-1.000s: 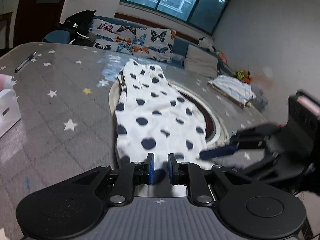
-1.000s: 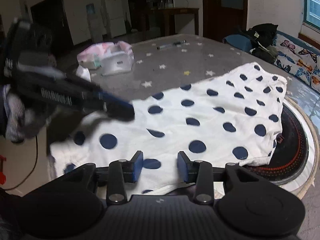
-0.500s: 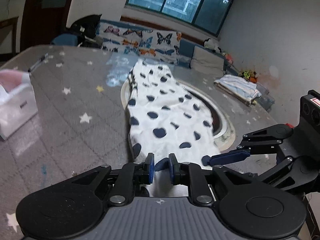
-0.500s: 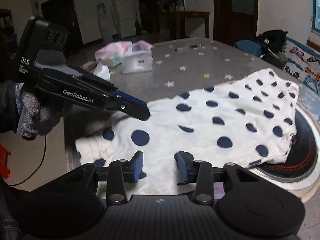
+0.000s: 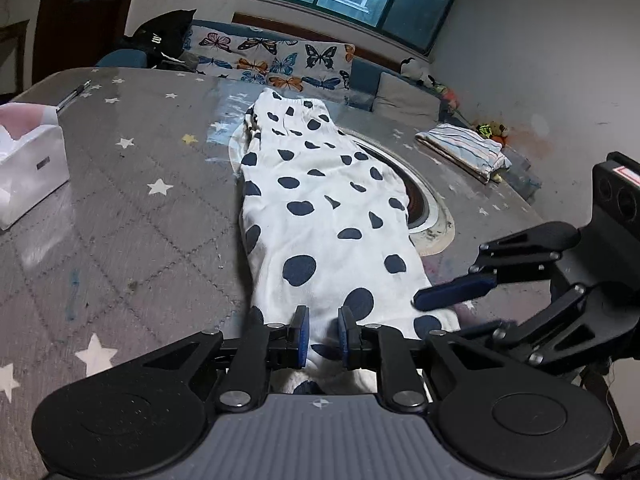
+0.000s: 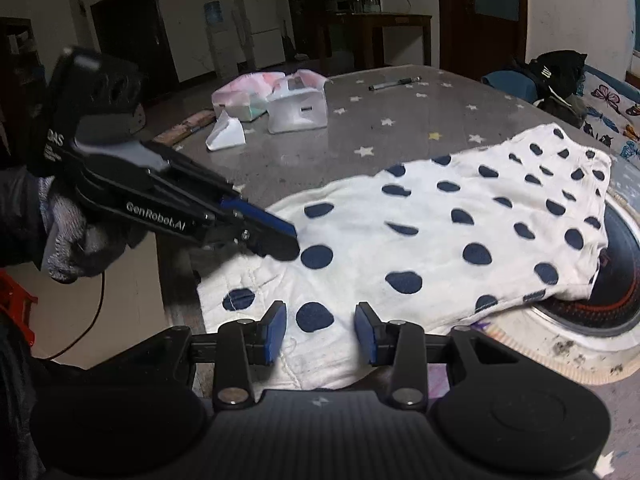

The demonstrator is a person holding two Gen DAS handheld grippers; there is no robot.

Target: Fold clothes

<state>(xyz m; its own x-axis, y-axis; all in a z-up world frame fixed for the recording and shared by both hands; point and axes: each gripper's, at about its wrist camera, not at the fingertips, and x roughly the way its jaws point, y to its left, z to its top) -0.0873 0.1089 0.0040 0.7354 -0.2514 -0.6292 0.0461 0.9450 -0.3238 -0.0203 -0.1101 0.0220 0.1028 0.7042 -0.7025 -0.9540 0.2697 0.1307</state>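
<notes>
Fabric fills the narrow gap of the left gripper [image 5: 322, 334], its blue pads pinching the near hem of the white, navy-dotted cotton garment [image 5: 320, 216]. The right gripper [image 6: 320, 330] hangs just beside it over the same hem, jaws parted and gripping nothing. That garment lies flat on the grey star-patterned table [image 5: 132, 216], partly covering a round inset burner [image 6: 616, 300].

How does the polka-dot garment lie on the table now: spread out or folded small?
Spread out: the polka-dot garment lies long and mostly flat over the star-print table, no end turned over.
</notes>
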